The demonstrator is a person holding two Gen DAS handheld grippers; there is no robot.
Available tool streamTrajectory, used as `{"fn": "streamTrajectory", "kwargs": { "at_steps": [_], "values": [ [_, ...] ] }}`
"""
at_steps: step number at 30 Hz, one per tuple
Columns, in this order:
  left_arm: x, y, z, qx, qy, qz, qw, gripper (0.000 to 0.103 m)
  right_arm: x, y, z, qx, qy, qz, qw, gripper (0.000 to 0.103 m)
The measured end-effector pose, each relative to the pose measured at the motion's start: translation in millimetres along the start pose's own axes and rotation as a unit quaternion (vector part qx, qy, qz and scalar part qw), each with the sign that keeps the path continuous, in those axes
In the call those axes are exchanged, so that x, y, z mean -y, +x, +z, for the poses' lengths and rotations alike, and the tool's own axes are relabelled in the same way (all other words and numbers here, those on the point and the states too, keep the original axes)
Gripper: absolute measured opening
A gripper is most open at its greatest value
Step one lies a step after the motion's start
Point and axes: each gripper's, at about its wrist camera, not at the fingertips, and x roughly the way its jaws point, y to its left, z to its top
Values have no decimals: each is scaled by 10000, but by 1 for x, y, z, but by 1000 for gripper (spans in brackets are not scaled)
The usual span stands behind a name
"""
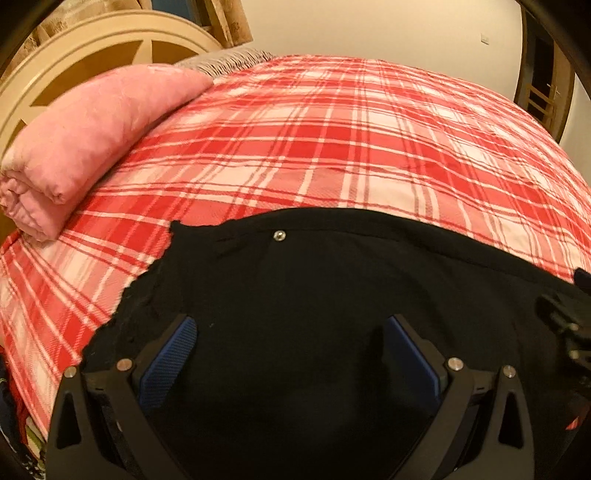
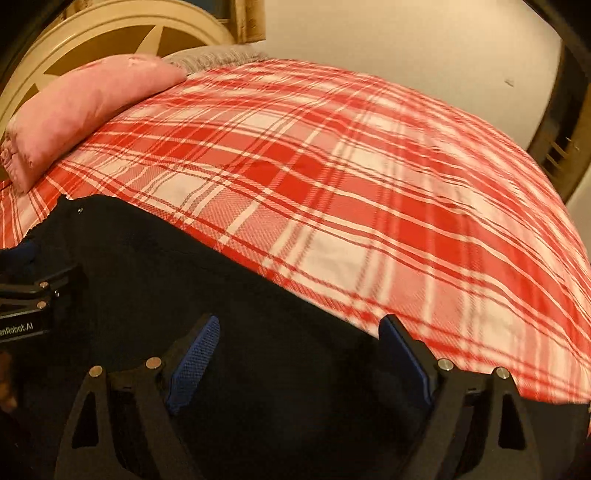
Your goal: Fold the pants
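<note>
Black pants (image 1: 314, 295) lie spread on the red-and-white plaid bed cover (image 1: 332, 140), waistband toward the far side, with a small metal button (image 1: 279, 235) near its edge. My left gripper (image 1: 290, 330) is open above the cloth behind the waistband, nothing pinched between its blue pads (image 1: 177, 354). In the right wrist view the pants (image 2: 166, 277) fill the lower left, button (image 2: 80, 210) at the far left. My right gripper (image 2: 299, 330) is open over the pants' right edge, its right finger (image 2: 402, 350) at the border with the plaid. Each gripper shows at the edge of the other's view.
A folded pink blanket (image 1: 85, 140) lies at the far left of the bed, against a cream and tan headboard (image 1: 92, 40). A grey fringed throw (image 1: 229, 61) sits behind it. A pale wall (image 1: 388, 26) and dark wooden frame (image 1: 543, 85) lie beyond the bed.
</note>
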Motion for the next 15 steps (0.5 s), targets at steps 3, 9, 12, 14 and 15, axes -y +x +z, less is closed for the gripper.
{"fn": "streamTrajectory", "kwargs": {
  "at_steps": [3, 9, 12, 14, 15],
  "values": [
    [0, 13, 3, -126, -94, -58, 9999, 103, 2, 19, 3, -220, -67, 50, 9997, 89],
    [-1, 23, 3, -117, -164, -151, 9997, 103, 4, 26, 0, -118, 50, 258, 9996, 89],
    [-2, 25, 3, -126, -216, -198, 9995, 103, 1, 22, -3, -20, -120, 495, 9987, 65],
    [-1, 25, 4, -112, -206, -207, 9995, 103, -4, 18, -4, 8, -327, 580, 9978, 45],
    [-2, 25, 4, -110, -194, -222, 9995, 103, -7, 15, -5, 6, -415, 557, 9976, 32]
  ]
}}
